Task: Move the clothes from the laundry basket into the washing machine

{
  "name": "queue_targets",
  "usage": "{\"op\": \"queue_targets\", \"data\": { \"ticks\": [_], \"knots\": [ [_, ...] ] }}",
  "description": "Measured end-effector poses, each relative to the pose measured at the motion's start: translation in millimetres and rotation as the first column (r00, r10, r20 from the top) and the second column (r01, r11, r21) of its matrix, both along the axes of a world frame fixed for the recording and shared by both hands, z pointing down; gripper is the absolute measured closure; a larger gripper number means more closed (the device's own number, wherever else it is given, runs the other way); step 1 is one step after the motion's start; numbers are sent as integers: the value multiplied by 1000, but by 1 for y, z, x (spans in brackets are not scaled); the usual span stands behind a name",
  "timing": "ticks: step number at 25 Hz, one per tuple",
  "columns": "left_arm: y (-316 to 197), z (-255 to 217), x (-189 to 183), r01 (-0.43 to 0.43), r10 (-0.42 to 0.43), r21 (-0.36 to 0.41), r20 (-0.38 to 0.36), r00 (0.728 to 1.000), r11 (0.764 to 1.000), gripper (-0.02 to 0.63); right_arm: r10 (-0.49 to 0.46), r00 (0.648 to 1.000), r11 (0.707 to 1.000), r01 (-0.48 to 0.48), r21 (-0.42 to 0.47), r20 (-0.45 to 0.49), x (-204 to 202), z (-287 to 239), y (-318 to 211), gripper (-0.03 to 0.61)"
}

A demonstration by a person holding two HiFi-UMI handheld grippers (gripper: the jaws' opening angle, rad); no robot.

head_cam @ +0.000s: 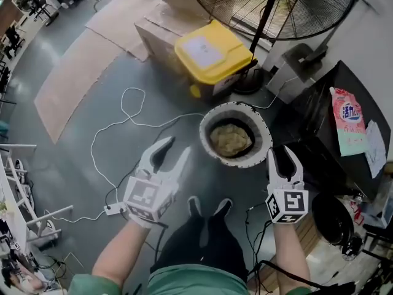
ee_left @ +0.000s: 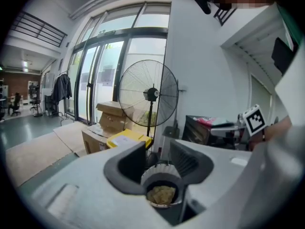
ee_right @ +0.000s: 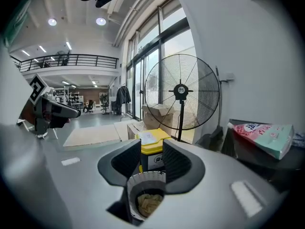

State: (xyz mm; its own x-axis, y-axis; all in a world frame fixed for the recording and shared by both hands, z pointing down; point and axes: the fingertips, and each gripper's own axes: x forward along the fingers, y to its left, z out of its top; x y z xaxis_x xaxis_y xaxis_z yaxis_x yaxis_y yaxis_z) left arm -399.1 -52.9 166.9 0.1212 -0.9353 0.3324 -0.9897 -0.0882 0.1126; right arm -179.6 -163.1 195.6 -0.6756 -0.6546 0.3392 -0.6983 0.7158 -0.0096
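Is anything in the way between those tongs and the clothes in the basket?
Nothing visible. The left tongs and right tongs are open and empty, short of the basket, whose uncovered top leaves the clothes exposed.

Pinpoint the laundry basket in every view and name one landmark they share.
Head view: laundry basket just right of centre.
Left gripper view: laundry basket bottom centre, seen between the jaws.
Right gripper view: laundry basket bottom centre, below the jaws.
Shared landmark: standing fan behind it.
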Motion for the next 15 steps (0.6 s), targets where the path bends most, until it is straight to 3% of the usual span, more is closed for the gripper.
{"op": "queue_targets", "data": {
  "ticks": [8,15],
  "knots": [
    [-12,60,-20,5,-5,-74,-6,1000,997,449,-43,998,996,40,-75,-43,-34,80,-30,454],
    [-39,116,-27,55,-52,-93,26,998,994,438,-153,986,979,143,-142,-60,-52,158,-60,422]
  ]
}}
